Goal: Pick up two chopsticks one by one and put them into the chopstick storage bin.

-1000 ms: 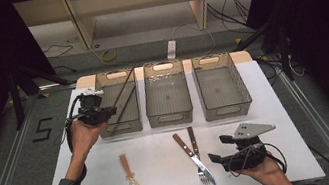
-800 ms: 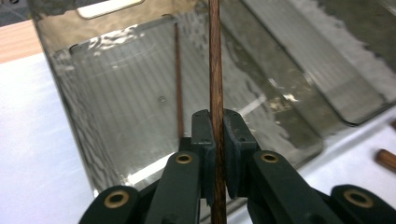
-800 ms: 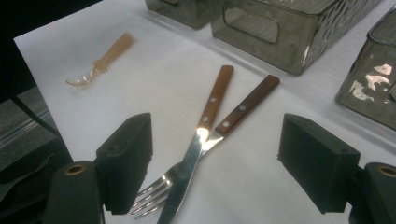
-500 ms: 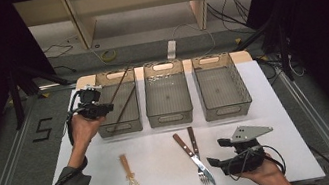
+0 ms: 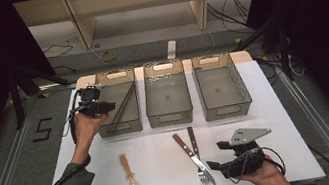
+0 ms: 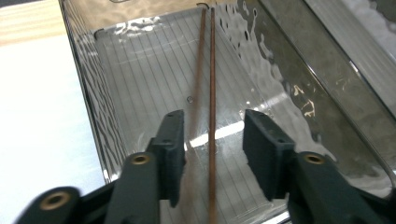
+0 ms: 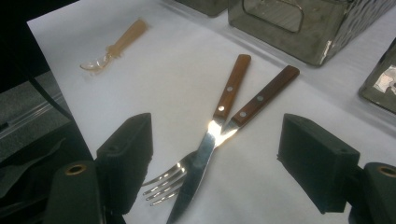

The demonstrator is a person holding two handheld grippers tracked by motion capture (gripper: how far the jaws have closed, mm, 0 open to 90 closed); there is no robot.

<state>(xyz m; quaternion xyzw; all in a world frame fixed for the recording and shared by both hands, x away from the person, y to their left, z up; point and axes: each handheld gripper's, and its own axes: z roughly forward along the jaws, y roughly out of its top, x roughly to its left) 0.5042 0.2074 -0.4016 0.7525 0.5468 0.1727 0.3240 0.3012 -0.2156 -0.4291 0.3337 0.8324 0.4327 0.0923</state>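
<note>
Hovering: left tool [image 6: 212, 140] just opened, chopsticks [image 6: 211, 93] loose in tray [image 6: 93, 107] | right tool [image 7: 215, 154] apart

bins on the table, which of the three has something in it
The left bin, beside the left gripper: a pair of brown chopsticks lies slanted inside it. The middle bin and the right bin look empty.

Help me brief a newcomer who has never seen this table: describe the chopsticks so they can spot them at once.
On the white table three clear bins stand in a row along the far edge. In the left bin, over which the left gripper hangs with its jaws apart, the chopsticks lie slanted. They are two thin brown sticks, side by side, far slimmer than the wood-handled knife and fork crossed on the tabletop.
</note>
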